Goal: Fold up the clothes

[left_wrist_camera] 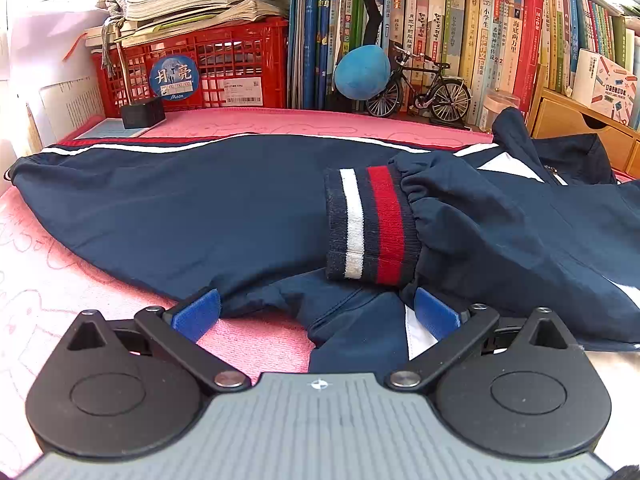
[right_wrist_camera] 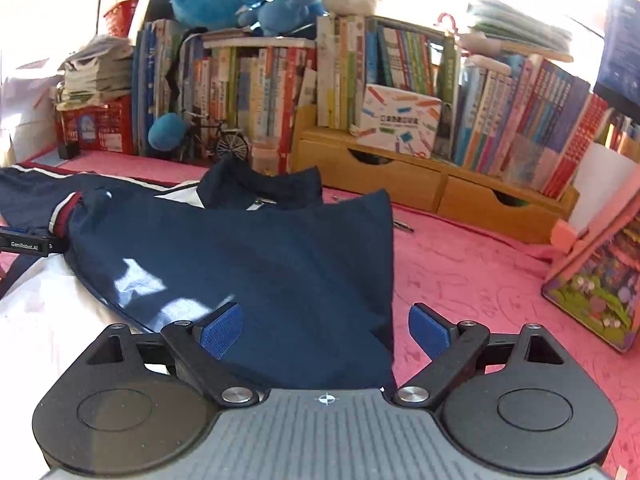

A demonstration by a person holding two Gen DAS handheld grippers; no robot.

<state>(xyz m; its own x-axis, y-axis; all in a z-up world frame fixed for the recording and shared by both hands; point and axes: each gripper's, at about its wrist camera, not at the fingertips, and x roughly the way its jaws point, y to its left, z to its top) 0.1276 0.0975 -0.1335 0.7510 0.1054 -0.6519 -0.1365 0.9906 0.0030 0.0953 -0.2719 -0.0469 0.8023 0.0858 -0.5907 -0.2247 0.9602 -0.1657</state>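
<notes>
Garment: a navy-blue nylon jacket point(left_wrist_camera: 200, 208) with white and red trim lies spread on the pink towel-like cover point(left_wrist_camera: 256, 340).
Sleeve: folded across the body, its ribbed cuff with white and red stripes point(left_wrist_camera: 372, 224) resting on top.
Left gripper point(left_wrist_camera: 316, 314): blue-padded fingers point(left_wrist_camera: 198, 314) spread wide, low at the jacket's near edge, fabric between them, not pinched.
Right gripper point(right_wrist_camera: 325, 330): fingers point(right_wrist_camera: 222, 330) spread apart over the jacket's corner, cloth lying loose between them.
Backdrop: a red plastic crate point(left_wrist_camera: 208, 72), shelved books point(left_wrist_camera: 480, 40) and a black model bicycle point(left_wrist_camera: 420, 88).
</notes>
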